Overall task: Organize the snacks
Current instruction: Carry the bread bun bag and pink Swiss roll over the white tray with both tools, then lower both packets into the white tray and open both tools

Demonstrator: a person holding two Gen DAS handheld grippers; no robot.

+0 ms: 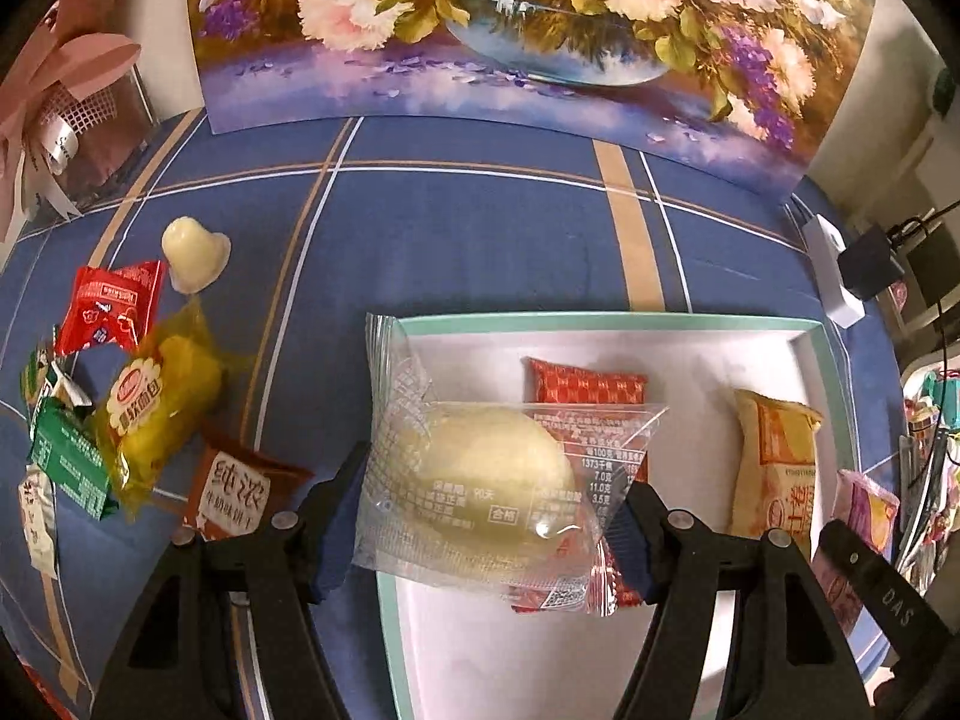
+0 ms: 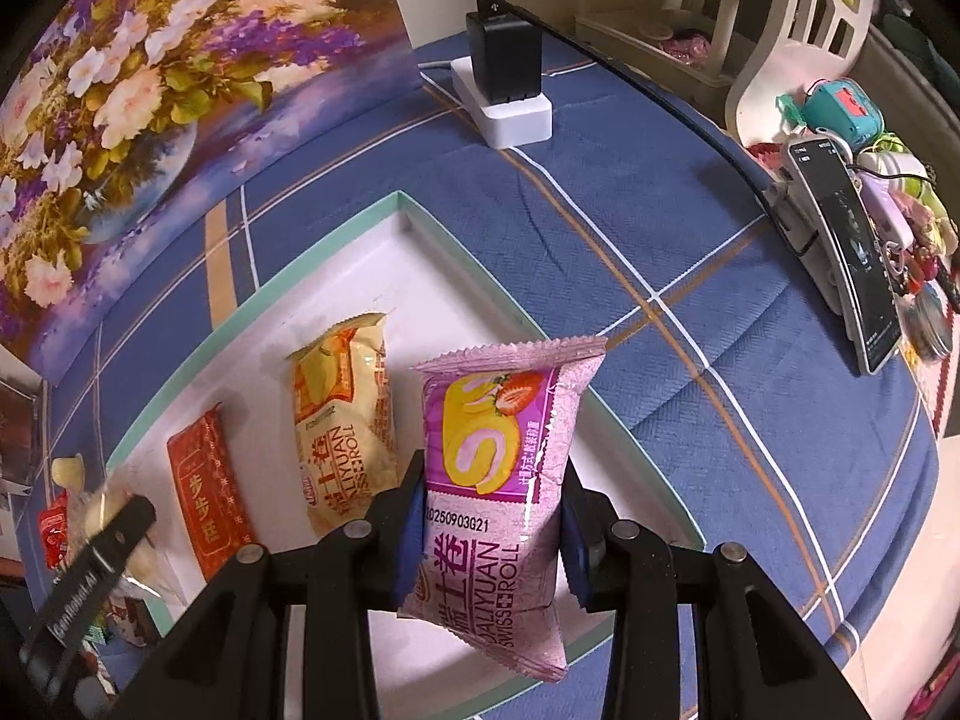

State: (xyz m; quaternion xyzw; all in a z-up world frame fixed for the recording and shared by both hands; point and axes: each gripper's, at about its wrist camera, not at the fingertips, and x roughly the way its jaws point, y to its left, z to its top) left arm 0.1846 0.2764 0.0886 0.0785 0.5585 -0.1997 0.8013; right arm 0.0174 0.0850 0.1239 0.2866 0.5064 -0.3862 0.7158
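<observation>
My left gripper (image 1: pixel 480 516) is shut on a clear-wrapped pale bun (image 1: pixel 486 474) and holds it over the left part of the white tray (image 1: pixel 660 354) with a mint rim. My right gripper (image 2: pixel 492 516) is shut on a pink swiss roll packet (image 2: pixel 504 480), held upright over the tray's right side (image 2: pixel 336 252). In the tray lie a red packet (image 2: pixel 207 492) and a yellow swiss roll packet (image 2: pixel 345 420); both show in the left wrist view, red (image 1: pixel 585 387) and yellow (image 1: pixel 774 468).
Loose snacks lie left of the tray on the blue checked cloth: a heart-shaped jelly (image 1: pixel 195 252), a red packet (image 1: pixel 111 312), a yellow bread packet (image 1: pixel 159 408), a green packet (image 1: pixel 66 462), a brown packet (image 1: pixel 237 495). A flower painting (image 1: pixel 510 30) stands behind. A white power strip with charger (image 2: pixel 504 90) and a phone (image 2: pixel 852 252) sit right.
</observation>
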